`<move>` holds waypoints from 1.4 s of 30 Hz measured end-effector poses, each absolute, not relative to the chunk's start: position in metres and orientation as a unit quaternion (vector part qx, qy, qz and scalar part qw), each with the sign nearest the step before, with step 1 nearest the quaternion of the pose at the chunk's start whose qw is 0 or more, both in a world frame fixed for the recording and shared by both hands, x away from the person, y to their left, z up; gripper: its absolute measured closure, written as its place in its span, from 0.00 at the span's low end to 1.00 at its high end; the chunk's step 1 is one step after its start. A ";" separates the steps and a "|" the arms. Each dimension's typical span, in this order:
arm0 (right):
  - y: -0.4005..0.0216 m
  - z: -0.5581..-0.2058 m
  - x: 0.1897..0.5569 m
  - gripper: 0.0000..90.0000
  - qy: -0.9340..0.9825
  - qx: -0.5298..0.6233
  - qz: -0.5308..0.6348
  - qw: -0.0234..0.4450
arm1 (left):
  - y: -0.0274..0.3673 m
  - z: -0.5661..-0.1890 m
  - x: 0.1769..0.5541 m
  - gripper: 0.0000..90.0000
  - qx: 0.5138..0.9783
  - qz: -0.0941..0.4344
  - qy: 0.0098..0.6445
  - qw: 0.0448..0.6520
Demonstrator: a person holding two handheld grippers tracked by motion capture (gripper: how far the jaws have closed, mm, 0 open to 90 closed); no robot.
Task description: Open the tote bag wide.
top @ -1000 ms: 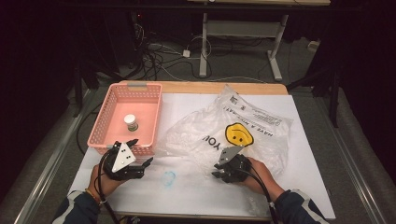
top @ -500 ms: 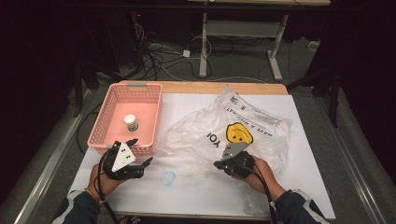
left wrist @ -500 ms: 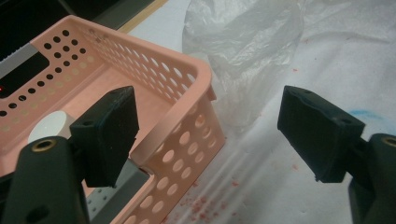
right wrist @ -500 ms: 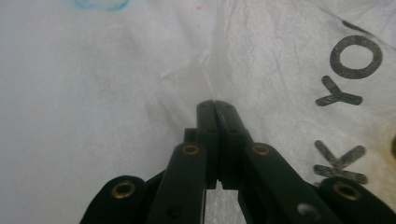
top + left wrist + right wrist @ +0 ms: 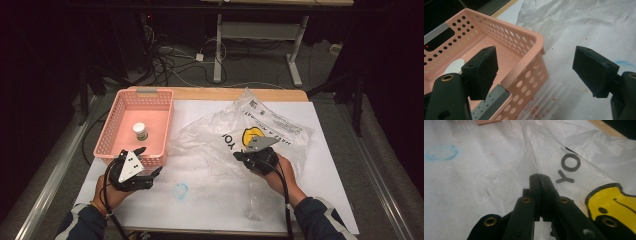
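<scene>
the right gripper (image 5: 241, 154) has just been closing and now pinches a fold of the clear plastic bag (image 5: 250, 130), which lies right of centre on the white sheet. the left gripper (image 5: 149, 162) waits with jaws wide at the near corner of the pink basket (image 5: 150, 97). this looks like the grasp step; next likely calls for lifting the film gently so it doesn't slip or tear.

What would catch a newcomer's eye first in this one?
The big clear plastic bag with a yellow smiley sprawls across the table's right half, and the right gripper is shut on a fold of it. At the left stands a pink basket with a small jar inside; the left gripper hangs open at its near corner.
</scene>
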State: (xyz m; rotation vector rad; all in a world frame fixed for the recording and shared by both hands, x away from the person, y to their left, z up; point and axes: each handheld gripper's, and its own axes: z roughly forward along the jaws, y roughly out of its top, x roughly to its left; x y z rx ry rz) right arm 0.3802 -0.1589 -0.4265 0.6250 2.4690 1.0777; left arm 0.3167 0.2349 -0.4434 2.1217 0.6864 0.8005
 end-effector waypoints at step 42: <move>-0.180 -0.357 0.381 1.00 0.799 0.237 0.456 0.311 | 0.256 -0.420 0.333 0.22 0.800 0.329 0.314 0.391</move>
